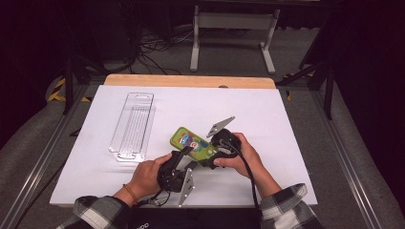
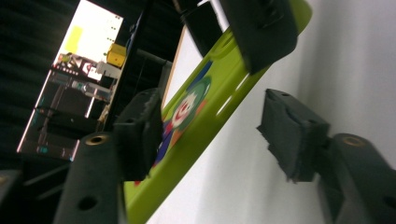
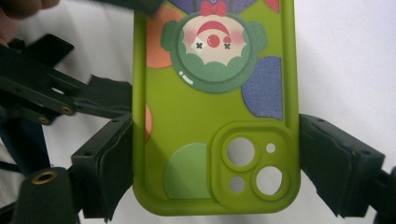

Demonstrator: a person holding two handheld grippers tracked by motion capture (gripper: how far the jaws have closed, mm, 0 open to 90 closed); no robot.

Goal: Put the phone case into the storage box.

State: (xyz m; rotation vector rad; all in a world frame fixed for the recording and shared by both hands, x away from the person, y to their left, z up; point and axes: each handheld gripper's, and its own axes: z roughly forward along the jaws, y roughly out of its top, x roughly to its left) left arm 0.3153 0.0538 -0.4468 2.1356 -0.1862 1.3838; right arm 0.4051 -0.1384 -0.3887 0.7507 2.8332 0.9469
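Near the surface's [image 1: 119, 181] front edge, the right gripper [image 3: 215, 163] is clamping the green phone case [image 3: 205, 116] while the left gripper [image 2: 210, 135] is straddling it, jaws open (a twist could slip it free).

Green phone case [image 3: 210, 116], clown print up, clamped between right tongs [image 3: 212, 163]

A clear plastic tray [image 1: 132, 125] lay on the white table sheet [image 1: 267, 109], well to the left of its middle. Beyond the sheet's far edge ran a strip of bare wood [image 1: 189, 80], then tangled cables [image 1: 153, 47] and a grey metal stand [image 1: 234, 28].
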